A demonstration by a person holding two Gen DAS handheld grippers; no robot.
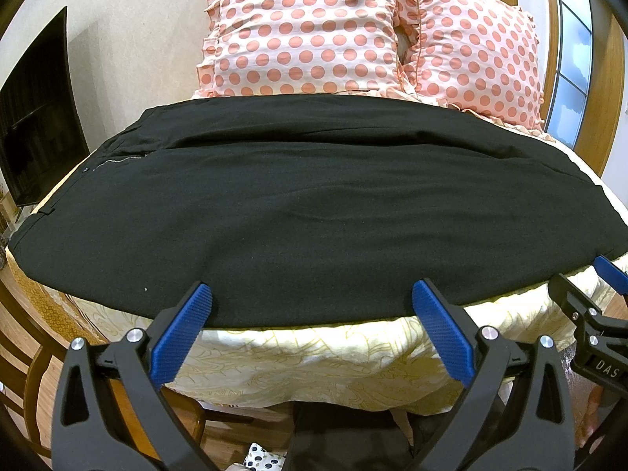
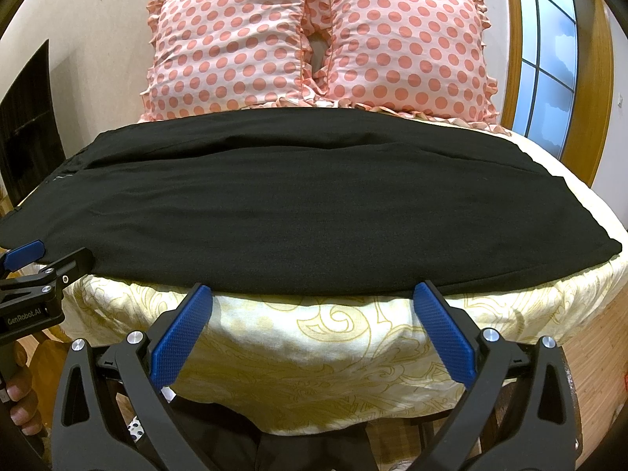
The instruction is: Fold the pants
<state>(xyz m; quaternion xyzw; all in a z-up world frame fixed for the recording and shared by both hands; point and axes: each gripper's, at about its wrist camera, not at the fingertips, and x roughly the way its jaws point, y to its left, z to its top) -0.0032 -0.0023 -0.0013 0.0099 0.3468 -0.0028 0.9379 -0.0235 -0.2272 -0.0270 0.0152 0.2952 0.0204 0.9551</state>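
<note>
Black pants (image 1: 298,204) lie flat across the bed, waistband with zipper and button at the left, legs running right; they also show in the right wrist view (image 2: 298,212). My left gripper (image 1: 312,294) is open and empty, its blue fingertips at the pants' near edge. My right gripper (image 2: 313,294) is open and empty, its tips just at the near hem over the bed's edge. The right gripper also shows at the far right of the left wrist view (image 1: 604,306), and the left gripper at the far left of the right wrist view (image 2: 35,263).
The bed has a cream sheet with yellow scrollwork (image 2: 314,353). Two pink polka-dot pillows (image 1: 306,27) (image 2: 408,43) stand at the head. A dark TV screen (image 1: 35,125) is at the left, a window (image 2: 549,59) at the right. Wooden floor lies below.
</note>
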